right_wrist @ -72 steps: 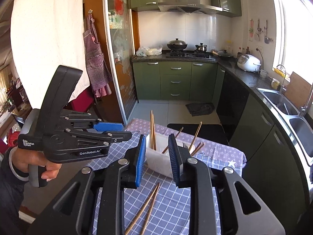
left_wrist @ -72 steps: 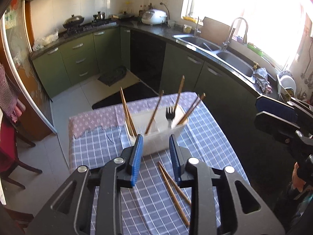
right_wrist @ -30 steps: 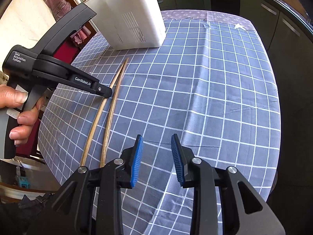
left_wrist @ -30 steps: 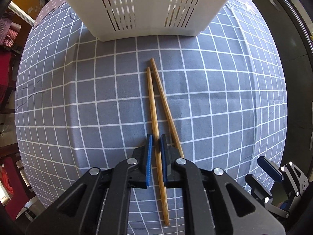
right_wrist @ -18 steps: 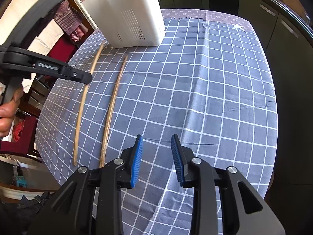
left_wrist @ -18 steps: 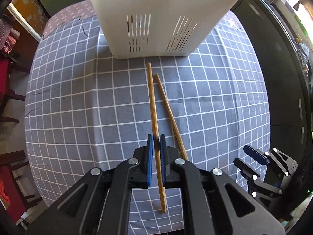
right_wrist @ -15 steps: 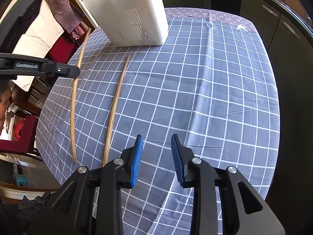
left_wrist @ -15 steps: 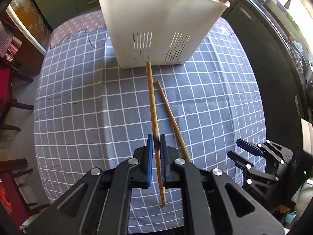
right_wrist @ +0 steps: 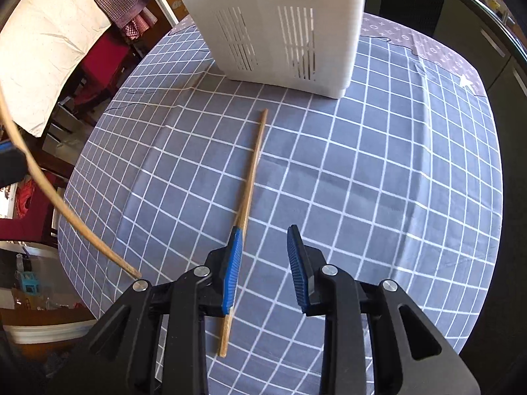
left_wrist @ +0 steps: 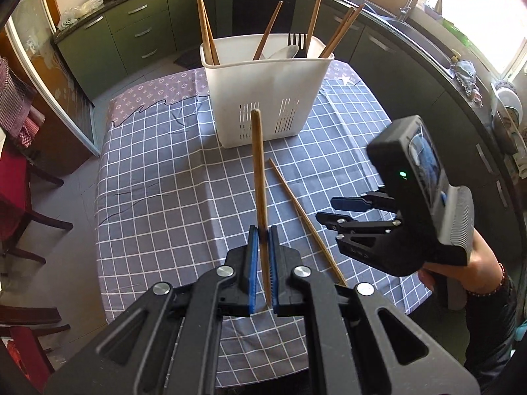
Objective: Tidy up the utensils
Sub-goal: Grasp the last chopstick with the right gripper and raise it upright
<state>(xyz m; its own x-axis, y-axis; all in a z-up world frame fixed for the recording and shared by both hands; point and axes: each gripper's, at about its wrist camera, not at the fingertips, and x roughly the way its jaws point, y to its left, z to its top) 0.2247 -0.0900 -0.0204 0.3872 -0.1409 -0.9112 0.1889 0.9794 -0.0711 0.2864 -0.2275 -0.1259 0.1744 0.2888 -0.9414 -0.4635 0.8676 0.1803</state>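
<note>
While left gripper [left_wrist: 261,230] pinches slim wooden chopstick [left_wrist: 258,171] | right gripper [right_wrist: 265,233] parted, empty

- I'm looking down on the worktop [left_wrist: 148,171], covered edge to edge by a grey-blue checked cloth [right_wrist: 378,181].
- A white slotted utensil holder [left_wrist: 266,89] stands on it towards the far end.
- One wooden chopstick [right_wrist: 252,168] lies flat on the cloth, its far tip just short of the holder.
</note>
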